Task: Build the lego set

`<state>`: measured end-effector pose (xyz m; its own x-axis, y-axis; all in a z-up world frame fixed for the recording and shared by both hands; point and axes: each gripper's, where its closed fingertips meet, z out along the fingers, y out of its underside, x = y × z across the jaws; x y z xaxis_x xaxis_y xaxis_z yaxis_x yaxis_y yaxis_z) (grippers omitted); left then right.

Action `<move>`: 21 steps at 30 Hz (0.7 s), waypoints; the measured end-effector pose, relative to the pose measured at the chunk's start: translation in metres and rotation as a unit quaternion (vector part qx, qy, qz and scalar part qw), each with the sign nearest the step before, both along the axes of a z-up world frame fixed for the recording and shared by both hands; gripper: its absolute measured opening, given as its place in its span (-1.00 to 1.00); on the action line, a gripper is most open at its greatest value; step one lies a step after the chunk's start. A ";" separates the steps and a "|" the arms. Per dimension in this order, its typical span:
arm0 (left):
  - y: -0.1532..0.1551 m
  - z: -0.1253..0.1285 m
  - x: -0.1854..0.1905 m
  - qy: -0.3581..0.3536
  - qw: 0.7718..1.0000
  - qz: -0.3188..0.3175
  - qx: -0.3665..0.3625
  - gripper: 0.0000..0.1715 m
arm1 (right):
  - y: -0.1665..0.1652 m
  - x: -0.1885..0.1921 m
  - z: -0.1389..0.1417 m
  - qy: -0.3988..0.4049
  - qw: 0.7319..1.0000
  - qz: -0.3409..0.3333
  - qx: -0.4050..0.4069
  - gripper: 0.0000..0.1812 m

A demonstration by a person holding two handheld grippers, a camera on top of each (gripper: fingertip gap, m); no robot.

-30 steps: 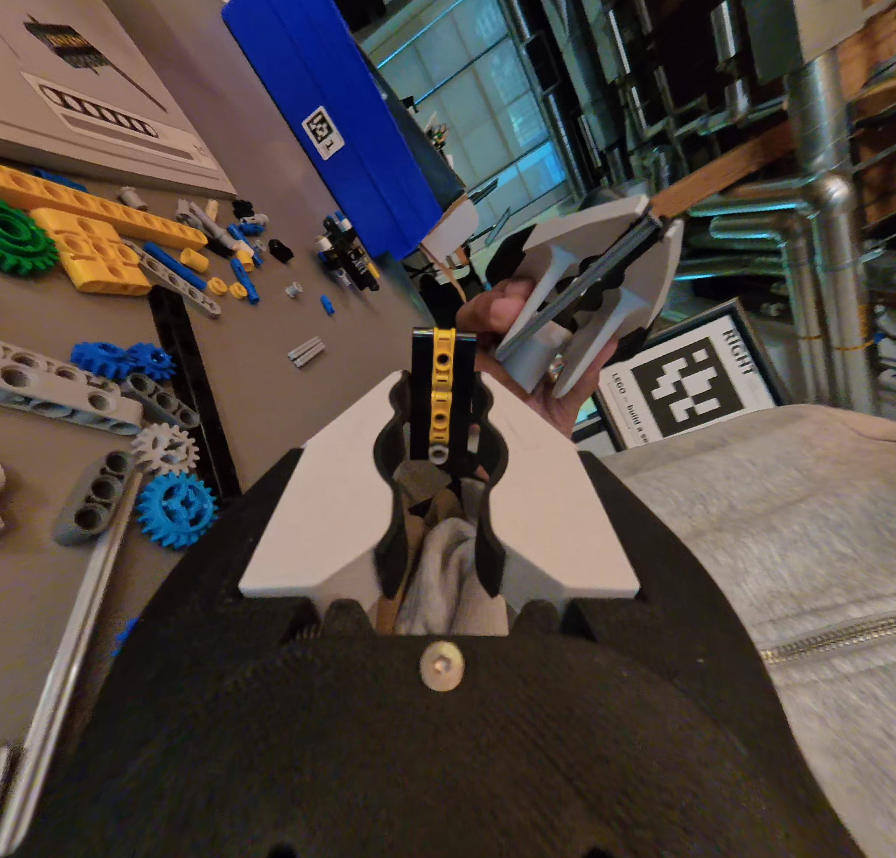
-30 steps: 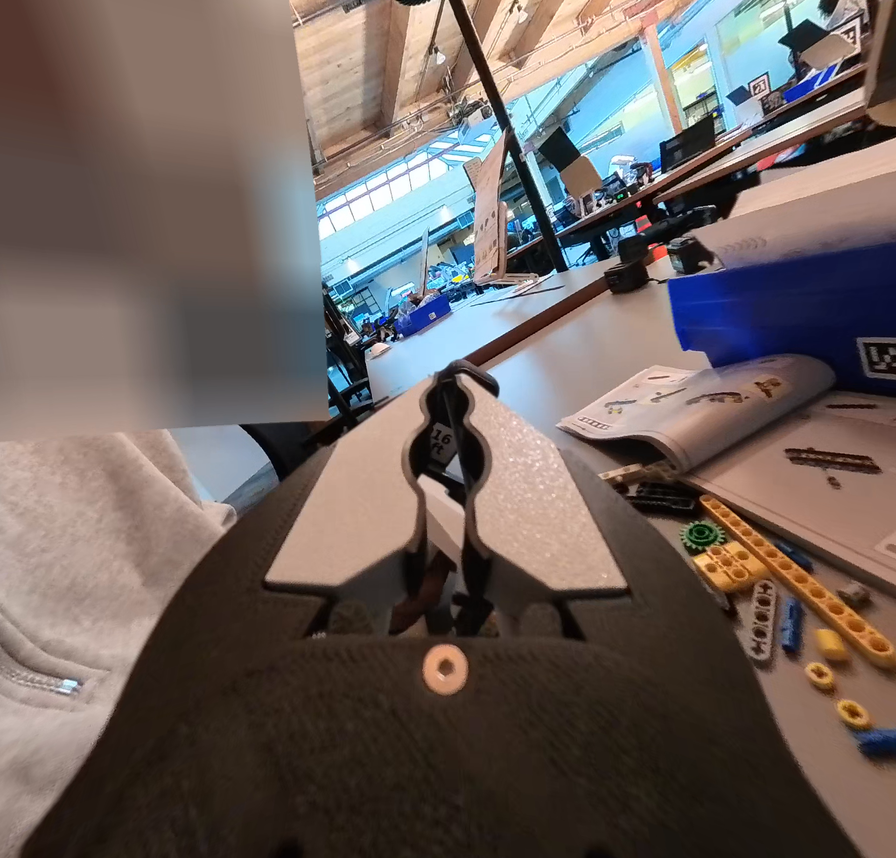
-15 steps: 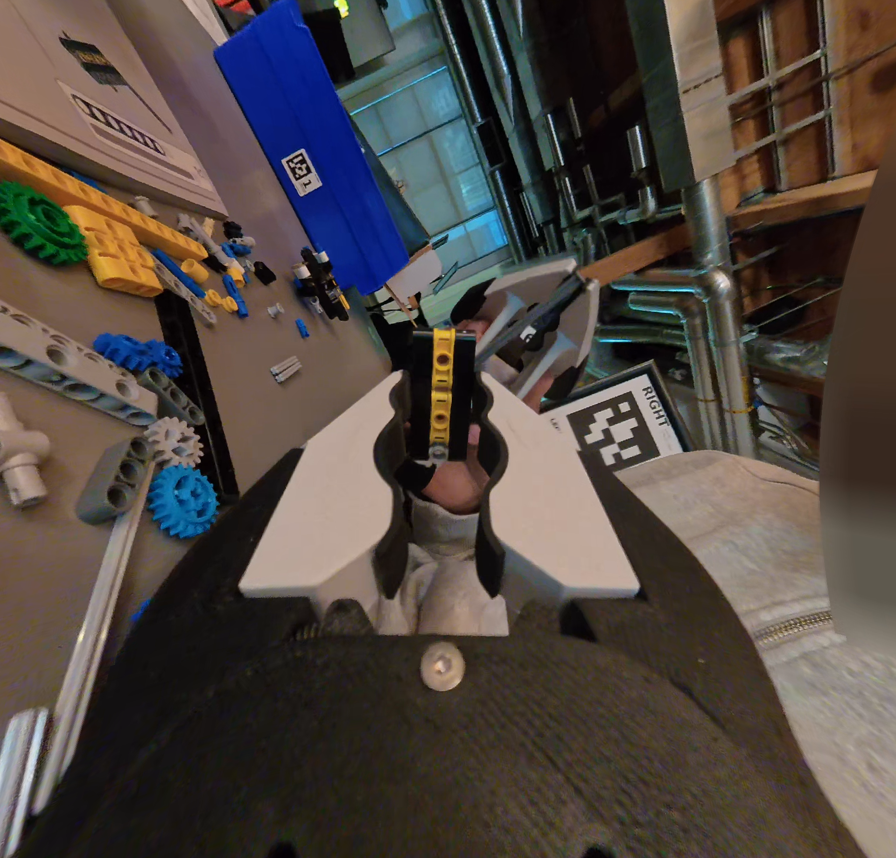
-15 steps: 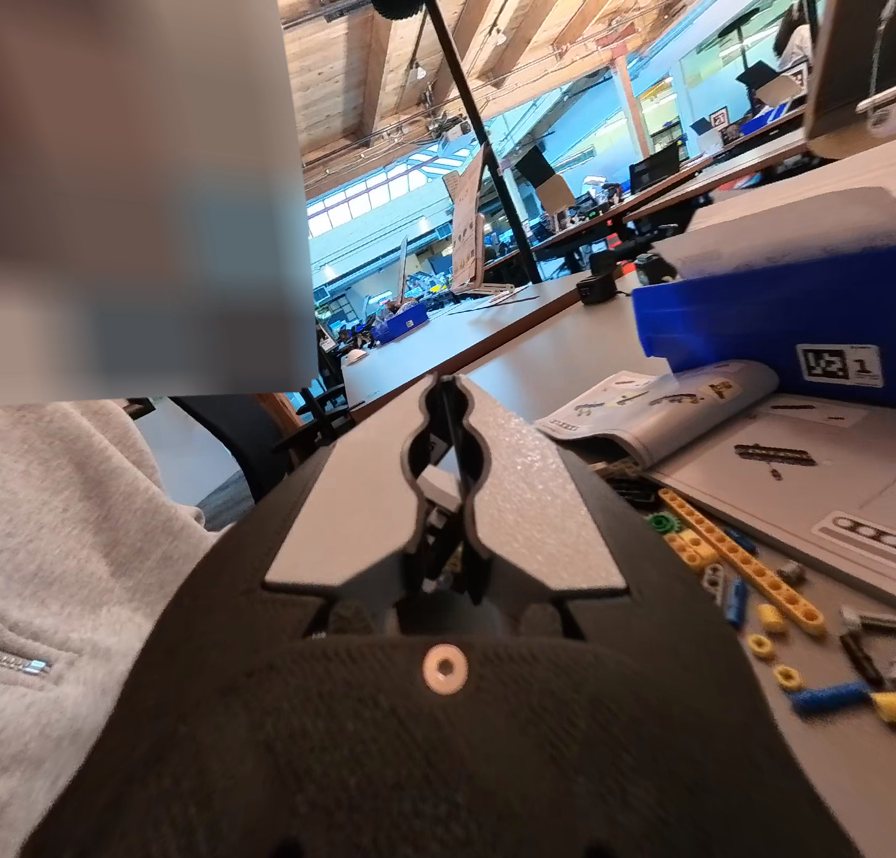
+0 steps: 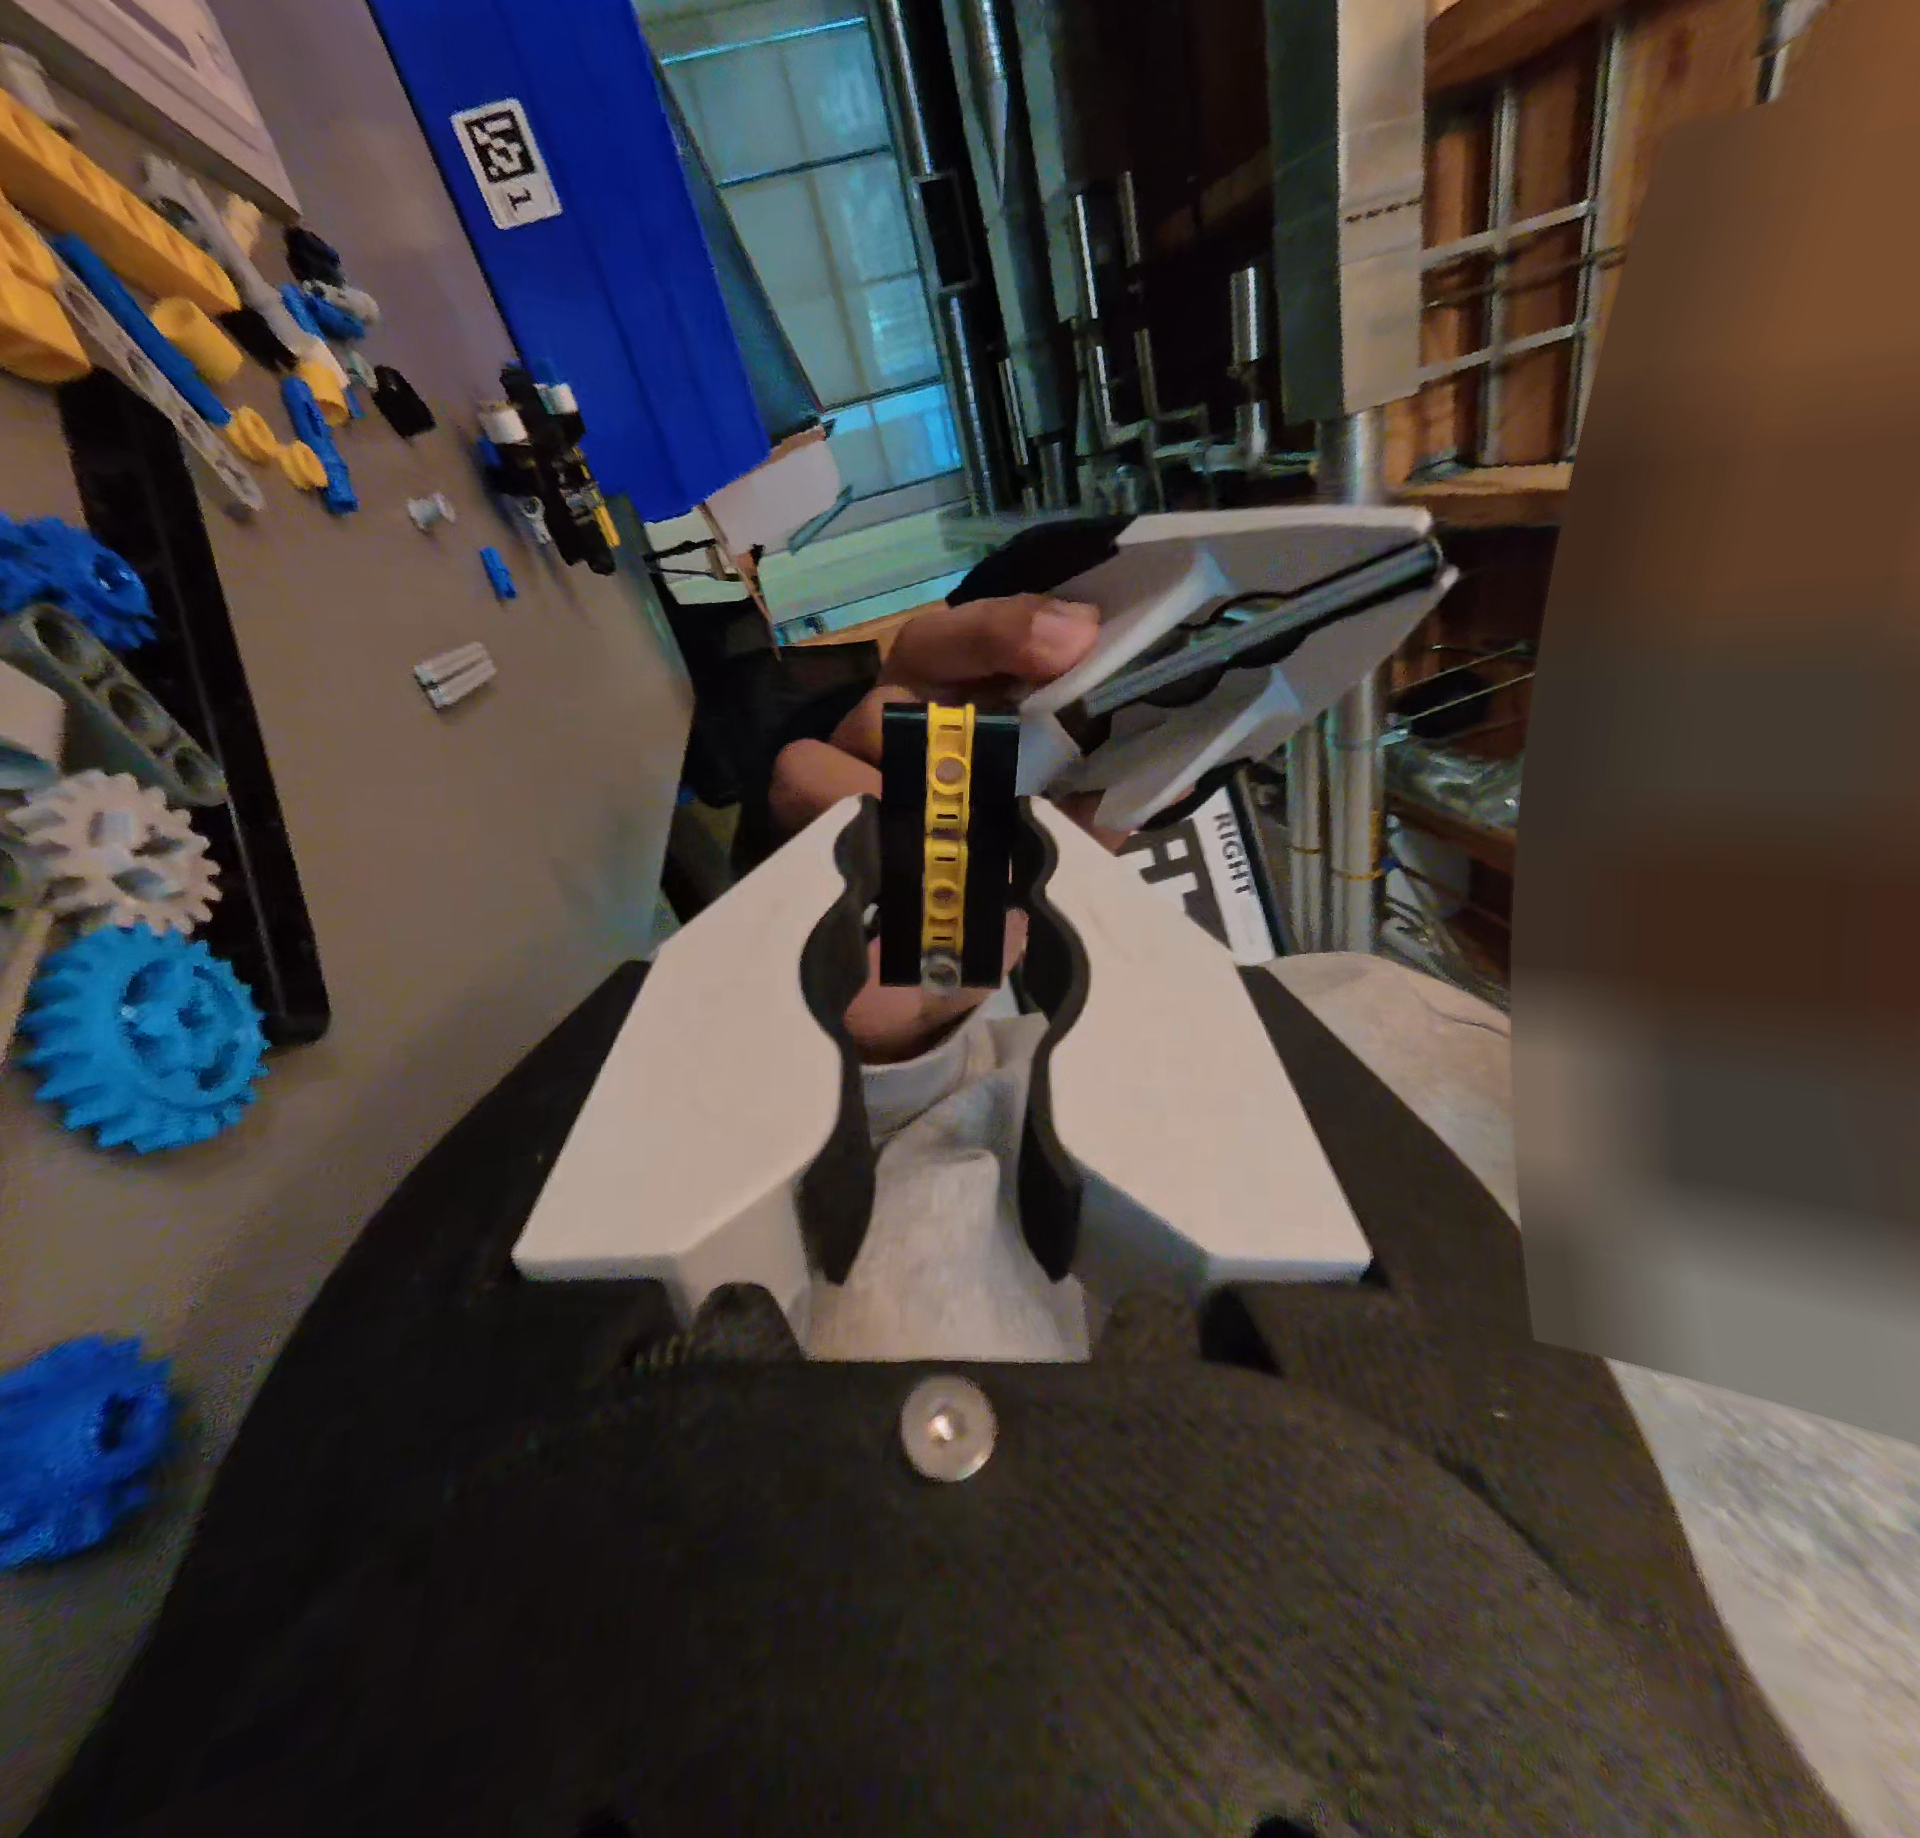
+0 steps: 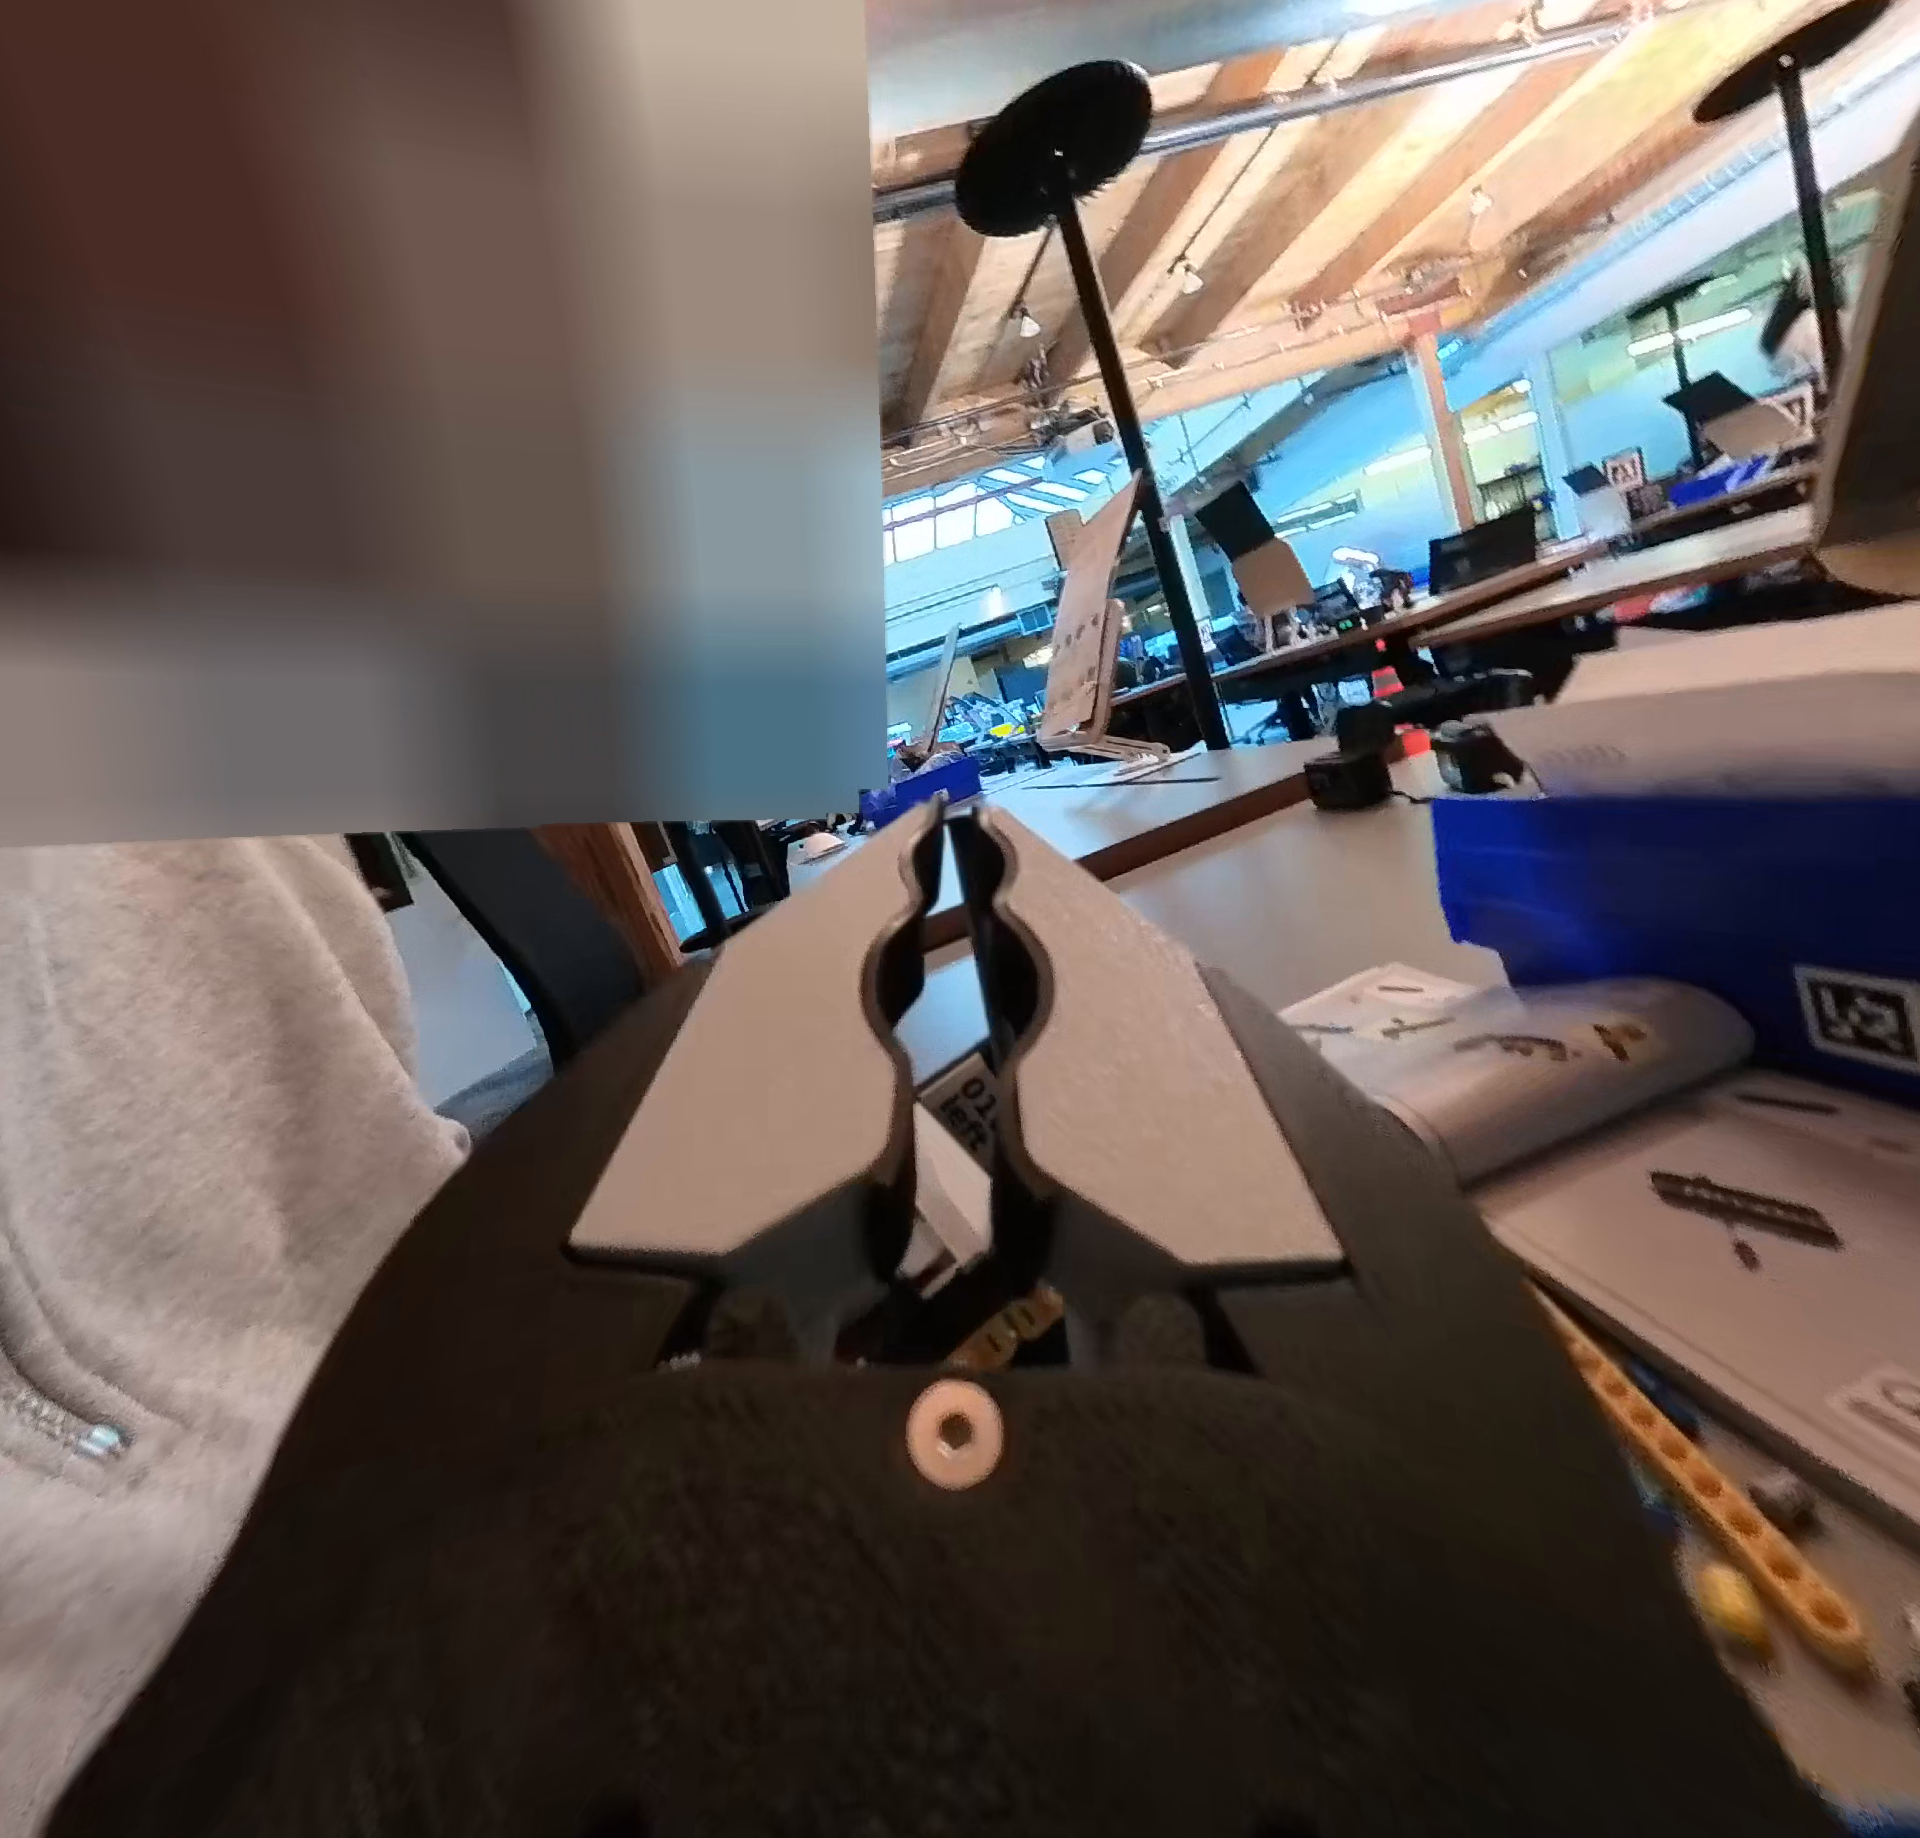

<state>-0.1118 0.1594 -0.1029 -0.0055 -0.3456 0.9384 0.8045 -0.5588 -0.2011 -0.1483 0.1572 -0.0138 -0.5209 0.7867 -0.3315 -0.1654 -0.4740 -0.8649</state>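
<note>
My left gripper (image 5: 945, 824) is shut on a small black-and-yellow lego assembly (image 5: 948, 853) and holds it upright in the air, off the table's edge. My right gripper (image 6: 951, 820) is shut with nothing between its fingertips. It also shows in the left wrist view (image 5: 1236, 650), held in a hand, lying sideways just behind and to the right of the assembly, its wide end almost touching the assembly's top. In the right wrist view a bit of yellow (image 6: 1023, 1329) shows through the gap under its fingers.
Loose lego parts lie on the grey table: blue gears (image 5: 140, 1035), a grey gear (image 5: 114, 853), yellow beams (image 5: 99, 214) (image 6: 1725, 1539). A blue bin (image 5: 561, 178) (image 6: 1662, 884) and an open instruction booklet (image 6: 1507, 1050) stand behind them. A grey sweatshirt (image 6: 156, 1113) is close by. My right fingertips sit around 9 cm from my left ones.
The right gripper has come closer to the held assembly and turned to lie more sideways. The left gripper still holds the assembly. The right view has tilted upward.
</note>
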 end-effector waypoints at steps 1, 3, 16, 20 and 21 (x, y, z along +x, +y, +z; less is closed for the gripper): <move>0.000 0.002 0.000 -0.011 1.000 -0.002 0.001 -0.73 | -0.004 0.001 0.001 0.008 1.000 0.002 0.014 -0.98; -0.002 0.006 -0.001 -0.036 0.999 -0.005 0.008 -0.73 | -0.014 0.002 0.000 0.024 0.998 0.006 0.061 -0.98; -0.014 0.020 0.013 -0.014 0.996 -0.061 0.057 -0.73 | -0.054 0.043 0.011 0.171 0.947 0.072 0.261 -0.98; -0.016 0.019 0.020 0.002 0.995 -0.075 0.062 -0.73 | -0.053 0.049 0.012 0.179 0.945 0.084 0.261 -0.98; -0.016 0.019 0.021 0.004 0.995 -0.077 0.064 -0.73 | -0.054 0.049 0.012 0.179 0.945 0.085 0.259 -0.98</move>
